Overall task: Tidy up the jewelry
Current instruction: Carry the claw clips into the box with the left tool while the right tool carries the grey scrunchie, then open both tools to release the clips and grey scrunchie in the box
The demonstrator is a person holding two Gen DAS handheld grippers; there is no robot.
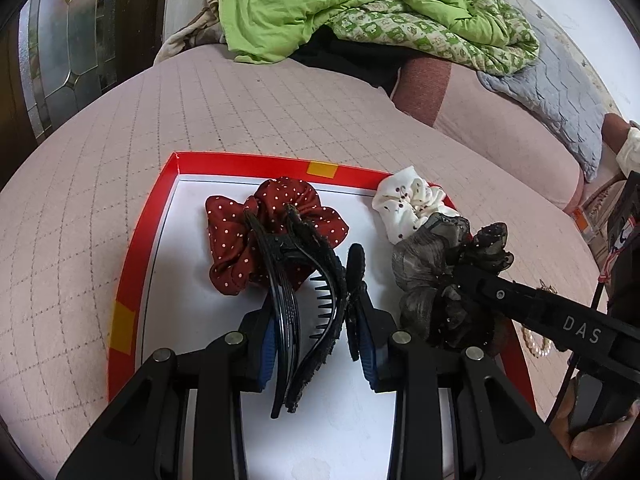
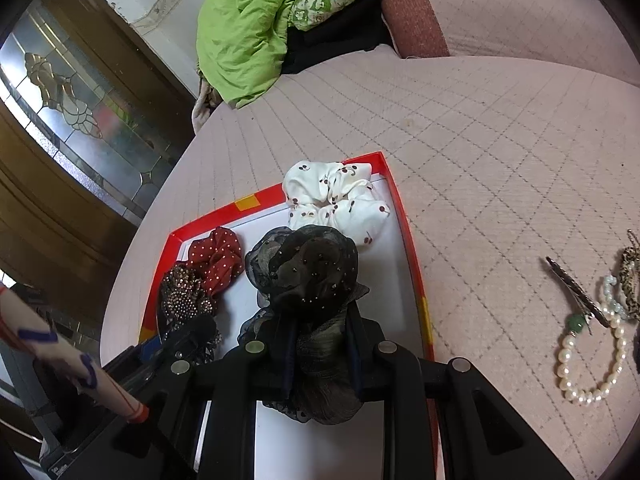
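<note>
A red-rimmed tray (image 1: pixel 140 240) with a white floor lies on the pink quilted bed. In it are a red polka-dot scrunchie (image 1: pixel 236 240) and a white cherry-print scrunchie (image 1: pixel 404 204). My left gripper (image 1: pixel 316 344) is over the tray, its jaws standing apart around a black hair claw clip (image 1: pixel 316 320) that touches both pads. My right gripper (image 2: pixel 320 356) is shut on a black sheer scrunchie (image 2: pixel 308 276) above the tray (image 2: pixel 416 264); it shows in the left wrist view (image 1: pixel 444 264) too. The white scrunchie (image 2: pixel 336 200) and red scrunchie (image 2: pixel 216 264) lie beyond it.
A pearl bracelet (image 2: pixel 592 356), a dark hair pin (image 2: pixel 576 292) and a leopard-print piece (image 2: pixel 628 280) lie on the bed right of the tray. A green quilt (image 1: pixel 360 8) is heaped at the back. A glass-panelled door (image 2: pixel 68 120) stands to the left.
</note>
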